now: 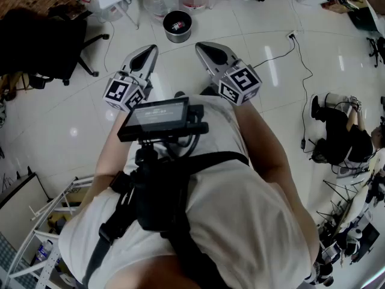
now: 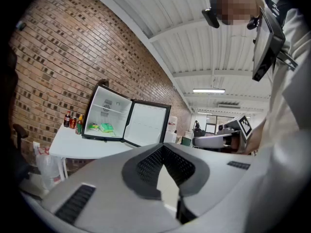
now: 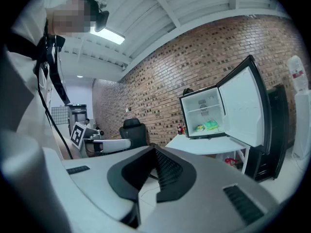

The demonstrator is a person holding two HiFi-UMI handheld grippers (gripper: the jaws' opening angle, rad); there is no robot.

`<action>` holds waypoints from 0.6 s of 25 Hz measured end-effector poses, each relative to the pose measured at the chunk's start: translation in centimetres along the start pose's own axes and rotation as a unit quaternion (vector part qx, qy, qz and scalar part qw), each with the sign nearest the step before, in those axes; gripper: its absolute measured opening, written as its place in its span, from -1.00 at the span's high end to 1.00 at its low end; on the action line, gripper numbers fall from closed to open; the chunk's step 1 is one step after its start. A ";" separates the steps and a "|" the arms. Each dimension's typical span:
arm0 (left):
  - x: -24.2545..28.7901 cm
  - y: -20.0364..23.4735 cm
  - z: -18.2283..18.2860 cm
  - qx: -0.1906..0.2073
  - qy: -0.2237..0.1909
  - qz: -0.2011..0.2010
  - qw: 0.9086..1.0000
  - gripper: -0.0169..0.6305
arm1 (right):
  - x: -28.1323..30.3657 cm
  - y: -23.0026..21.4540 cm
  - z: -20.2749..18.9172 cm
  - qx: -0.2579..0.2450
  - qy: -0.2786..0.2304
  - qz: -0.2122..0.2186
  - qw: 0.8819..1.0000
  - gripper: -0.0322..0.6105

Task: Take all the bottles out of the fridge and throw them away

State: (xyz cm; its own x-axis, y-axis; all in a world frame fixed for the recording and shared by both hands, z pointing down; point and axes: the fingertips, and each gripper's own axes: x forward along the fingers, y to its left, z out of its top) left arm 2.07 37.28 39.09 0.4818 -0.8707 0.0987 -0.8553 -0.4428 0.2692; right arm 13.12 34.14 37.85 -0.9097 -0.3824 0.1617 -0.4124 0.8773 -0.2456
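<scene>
The left gripper (image 2: pixel 164 154) is clenched, its ribbed pads meeting with nothing between them. It points across the room at the fridge (image 2: pixel 104 113), well short of it.

A tight cluster of small bottles (image 2: pixel 73 122) stands just left of the fridge, outside it, on the same white table (image 2: pixel 82 144). One has a red label and one looks green. Inside the fridge the upper shelf looks bare and green packets (image 2: pixel 103 127) lie on the lower one. Whether a bottle is tucked in there is too small to tell. The door (image 2: pixel 148 124) hangs wide open on the fridge's right.

The right gripper (image 3: pixel 154 154) is also clenched and empty, and equally far from the fridge. A steel bin (image 1: pixel 177 26) sits on the floor. No view shows it together with the fridge.

Several things could go wrong from here:
- Reaching in with the jaws shut would shove a bottle over instead of gripping it.
- The bottles crowd each other against the fridge's left wall. A jaw slid beside one could tip its neighbour and send it rolling off the table.
- A gripper swung past the fridge's right side could catch the open door.
- A black cable (image 1: pixel 289 53) trails over the floor, so a foot could snag it on the walk away from the fridge.
</scene>
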 end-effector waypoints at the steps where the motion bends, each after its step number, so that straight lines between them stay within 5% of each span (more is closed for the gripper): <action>1: 0.1 0.1 -0.1 0.008 -0.001 -0.007 1.000 0.91 | 0.0 -0.1 0.2 -0.002 0.000 -0.002 1.000 0.86; 7: 1.6 1.7 1.5 0.014 -0.002 0.000 1.000 0.91 | 1.0 -0.8 2.2 -0.003 -0.011 0.002 1.000 0.86; 15: 8.5 4.6 1.3 0.030 0.038 0.002 0.999 0.91 | 5.4 -9.5 1.6 0.038 -0.020 0.018 0.999 0.86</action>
State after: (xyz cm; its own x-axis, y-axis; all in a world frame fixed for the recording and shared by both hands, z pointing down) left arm 2.00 27.60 39.91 0.4892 -0.8547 0.1734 -0.8661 -0.4528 0.2117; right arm 12.05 23.31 39.46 -0.9248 -0.3631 0.1136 -0.3800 0.8672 -0.3220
